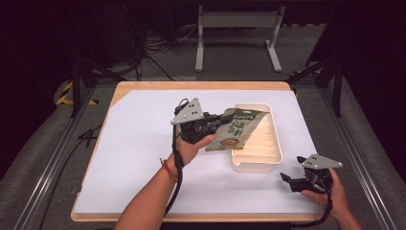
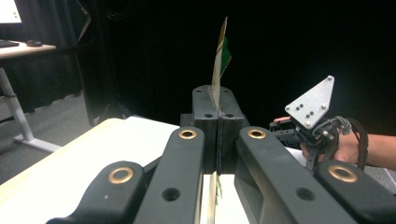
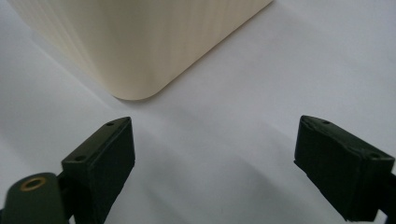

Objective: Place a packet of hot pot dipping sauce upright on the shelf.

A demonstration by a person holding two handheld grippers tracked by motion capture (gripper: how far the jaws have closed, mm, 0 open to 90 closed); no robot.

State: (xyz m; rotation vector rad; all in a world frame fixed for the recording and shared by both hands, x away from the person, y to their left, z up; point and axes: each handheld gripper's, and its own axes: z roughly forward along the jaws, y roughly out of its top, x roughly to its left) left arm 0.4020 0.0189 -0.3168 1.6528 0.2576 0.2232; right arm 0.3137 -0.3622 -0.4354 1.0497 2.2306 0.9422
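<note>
over white table (image 1: 139, 158), left claw (image 1: 221, 118) clamps pouch (image 1: 238, 129).

The left gripper (image 1: 218, 120), raised just left of the tray (image 1: 253, 165), has its jaws clamped together. The right gripper (image 1: 286, 178) rests low near the tray's right front corner, jaws wide apart.

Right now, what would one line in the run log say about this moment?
left gripper: jaws shut on snack pouch, held above tray | right gripper: jaws open, holding nothing, near tray corner on white sheet
</note>
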